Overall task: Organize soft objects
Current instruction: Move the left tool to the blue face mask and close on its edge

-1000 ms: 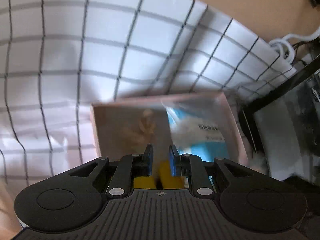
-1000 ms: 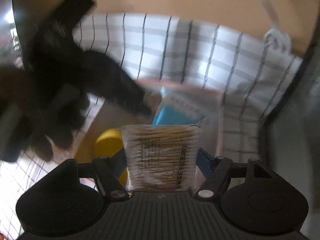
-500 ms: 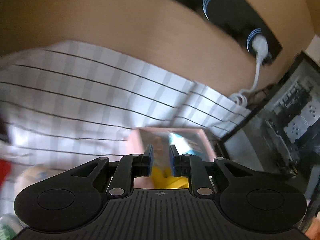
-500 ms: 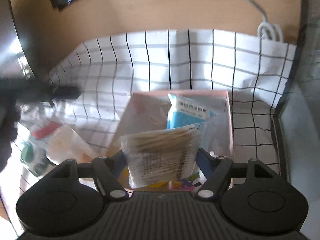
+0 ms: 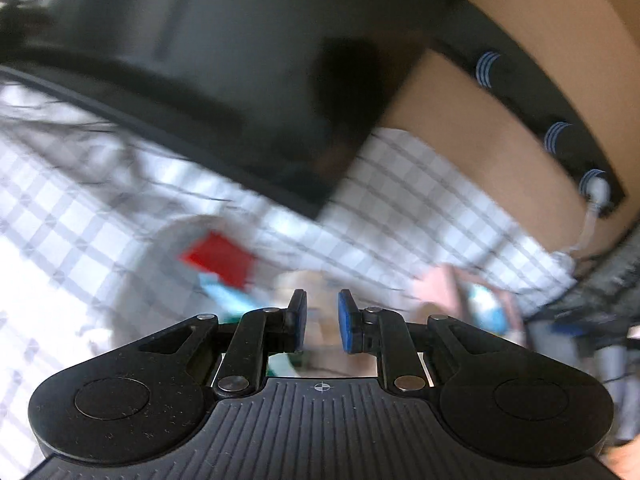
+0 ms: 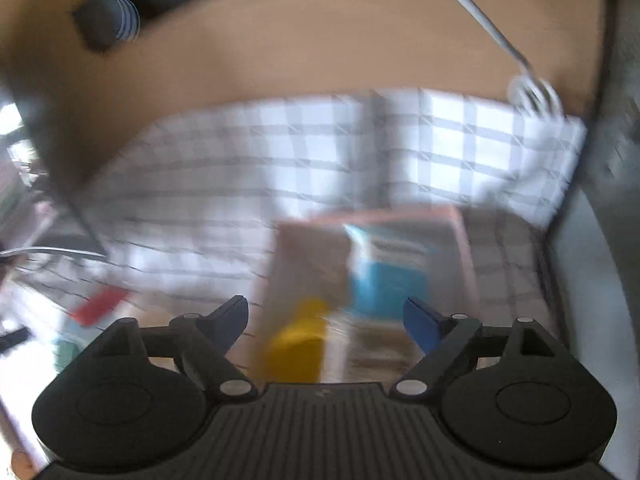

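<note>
Right wrist view: right gripper wide, jaws just been opening, nothing pinched. Beyond tips, pink box on checked cloth toward desk's right edge; inside, yellow thing, cotton swab pack, blue packet. Left wrist view, blurred: left gripper narrow, nothing between pads. Red packet just beyond on cloth; box at right; dark monitor behind.

Checked cloth over tan counter. Black power strip at far edge, white cable coiled beside cloth corner.
</note>
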Tool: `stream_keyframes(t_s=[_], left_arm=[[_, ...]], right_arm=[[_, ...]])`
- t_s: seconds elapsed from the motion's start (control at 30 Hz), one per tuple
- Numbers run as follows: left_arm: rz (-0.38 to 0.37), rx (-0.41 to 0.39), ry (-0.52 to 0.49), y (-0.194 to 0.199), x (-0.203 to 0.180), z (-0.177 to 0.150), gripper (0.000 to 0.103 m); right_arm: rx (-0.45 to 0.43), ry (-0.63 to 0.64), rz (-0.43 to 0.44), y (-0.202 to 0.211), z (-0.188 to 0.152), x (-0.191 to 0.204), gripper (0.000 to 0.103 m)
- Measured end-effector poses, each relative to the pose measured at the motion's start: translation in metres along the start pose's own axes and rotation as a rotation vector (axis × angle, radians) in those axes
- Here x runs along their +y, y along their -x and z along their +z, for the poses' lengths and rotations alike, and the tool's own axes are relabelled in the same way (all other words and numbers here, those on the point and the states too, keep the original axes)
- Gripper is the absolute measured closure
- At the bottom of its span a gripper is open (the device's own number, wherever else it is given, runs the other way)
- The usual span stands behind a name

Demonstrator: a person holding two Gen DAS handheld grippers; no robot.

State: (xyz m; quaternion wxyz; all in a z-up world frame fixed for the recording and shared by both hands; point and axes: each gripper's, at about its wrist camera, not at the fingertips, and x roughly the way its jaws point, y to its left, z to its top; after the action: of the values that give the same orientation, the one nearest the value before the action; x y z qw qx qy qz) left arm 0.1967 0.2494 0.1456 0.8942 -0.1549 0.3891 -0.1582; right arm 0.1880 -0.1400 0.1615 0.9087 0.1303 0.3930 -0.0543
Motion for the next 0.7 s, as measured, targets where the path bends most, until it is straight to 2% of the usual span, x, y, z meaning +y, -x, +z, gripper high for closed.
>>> stream_keyframes(t_s=[0.1, 0.2, 0.33, 0.47, 0.57, 0.63, 0.7], left_arm=[[0.073, -0.032, 0.029, 0.013, 0.030, 0.004, 0.085], [0.114, -0.070, 0.028, 0.030, 0.052, 0.014, 0.085], [0.152, -0.053, 0.005, 0.045, 0.071, 0.032, 0.085], [0.100, -0.036, 0.053, 0.048, 0.085, 0.047, 0.085], [0.056, -0.018, 0.100, 0.039, 0.092, 0.048, 0.085], [0.029, 0.013, 0.128, 0.026, 0.096, 0.044, 0.085], [0.002, 0.059, 0.157, 0.009, 0.099, 0.035, 0.085]], right_arm=[[-0.047, 0.096, 0.042, 0.013, 0.010, 0.055, 0.017], [-0.069, 0.181, 0.131, 0.021, 0.018, 0.115, 0.017], [-0.115, 0.255, 0.248, 0.037, 0.035, 0.191, 0.017], [-0.178, 0.258, 0.312, 0.055, 0.059, 0.240, 0.017], [-0.211, 0.266, 0.309, 0.055, 0.068, 0.256, 0.017], [-0.208, 0.280, 0.303, 0.051, 0.068, 0.257, 0.017], [-0.162, 0.361, 0.288, 0.029, 0.059, 0.258, 0.017]])
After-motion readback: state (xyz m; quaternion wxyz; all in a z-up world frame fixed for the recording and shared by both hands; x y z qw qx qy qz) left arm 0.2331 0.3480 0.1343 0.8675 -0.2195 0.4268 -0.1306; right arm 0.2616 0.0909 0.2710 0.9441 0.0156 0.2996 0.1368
